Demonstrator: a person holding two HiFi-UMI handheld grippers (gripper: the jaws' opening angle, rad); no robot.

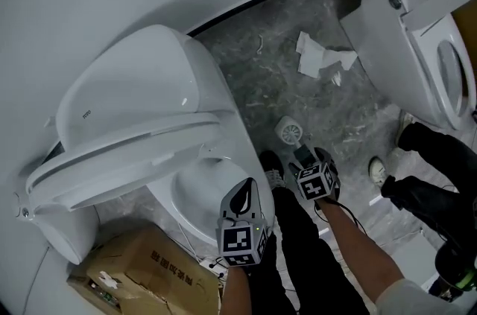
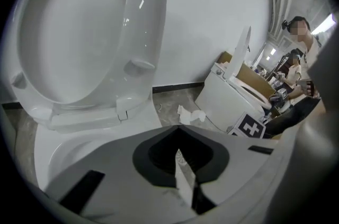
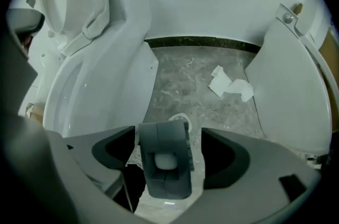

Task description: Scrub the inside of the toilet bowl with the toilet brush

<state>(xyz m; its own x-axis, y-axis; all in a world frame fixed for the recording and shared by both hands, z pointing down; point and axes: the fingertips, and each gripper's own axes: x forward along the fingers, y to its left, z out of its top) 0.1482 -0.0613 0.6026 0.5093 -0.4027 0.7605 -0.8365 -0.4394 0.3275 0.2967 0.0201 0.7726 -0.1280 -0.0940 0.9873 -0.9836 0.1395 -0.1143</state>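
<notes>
We are holding the right tool (image 3: 167, 138) spread around the toilet brush handle (image 3: 164, 175) above the marbled grey floor (image 3: 183, 82), the left tool (image 2: 180, 162) pressed together near the toilet bowl (image 2: 63, 157).

A small grey brand word, seemingly TOTO, is showing on the raised toilet lid (image 1: 134, 90) at nine o'clock in the head view. Dark printed characters are running across the cardboard box (image 1: 149, 272) at seven o'clock, too small to read.

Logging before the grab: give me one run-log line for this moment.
step: brush not yet gripped | right gripper: open, astride brush | left gripper: shut, empty, by bowl | lid: up
</notes>
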